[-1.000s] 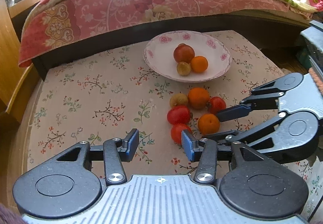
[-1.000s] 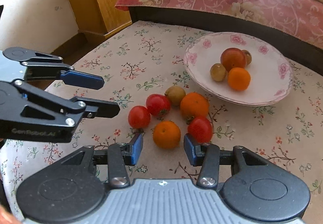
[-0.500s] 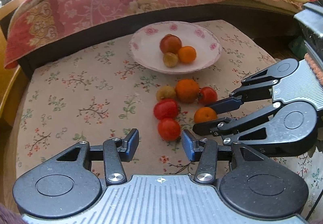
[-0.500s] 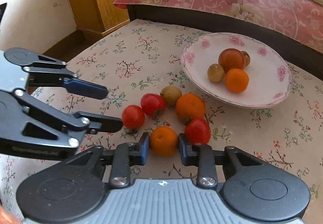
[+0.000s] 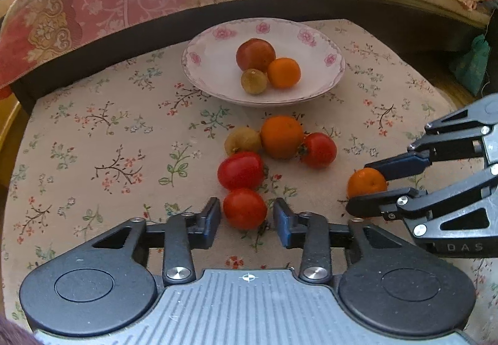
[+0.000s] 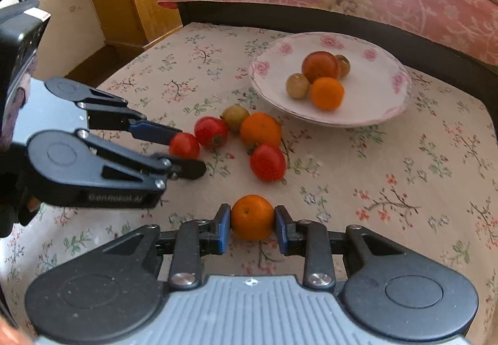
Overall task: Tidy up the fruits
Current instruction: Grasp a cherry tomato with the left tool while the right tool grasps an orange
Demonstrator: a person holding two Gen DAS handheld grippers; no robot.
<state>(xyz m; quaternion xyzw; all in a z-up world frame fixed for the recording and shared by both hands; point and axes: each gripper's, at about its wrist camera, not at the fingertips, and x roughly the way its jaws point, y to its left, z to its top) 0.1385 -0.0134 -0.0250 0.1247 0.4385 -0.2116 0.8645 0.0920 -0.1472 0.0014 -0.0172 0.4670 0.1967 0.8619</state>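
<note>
While the small orange point(image 6: 252, 217) was still sitting in the fruit cluster a second ago, it's now pinched between the pads of the right gripper point(image 6: 252, 222) and pulled off to the side, clear of the other fruit on the floral worktop point(image 6: 389, 164). The left gripper point(image 5: 247, 215) has crept forward too: its fingers are spread, with the nearest tomato point(image 5: 245, 208) sitting between them, not squeezed yet as far as I can tell.

The right wrist view shows a second little brownish fruit point(image 6: 342, 64) tucked behind the big tomato point(image 6: 320, 66) in the bowl point(image 6: 386, 108); the left wrist view hides that one. The left view does show the right gripper point(image 5: 367, 186) from the side, pads above and below the small orange point(image 5: 366, 183).

The small orange is basically round, so no real long axis, but its dimpled end faces the right camera. The remaining loose fruit sits just in front of the bowl.
</note>
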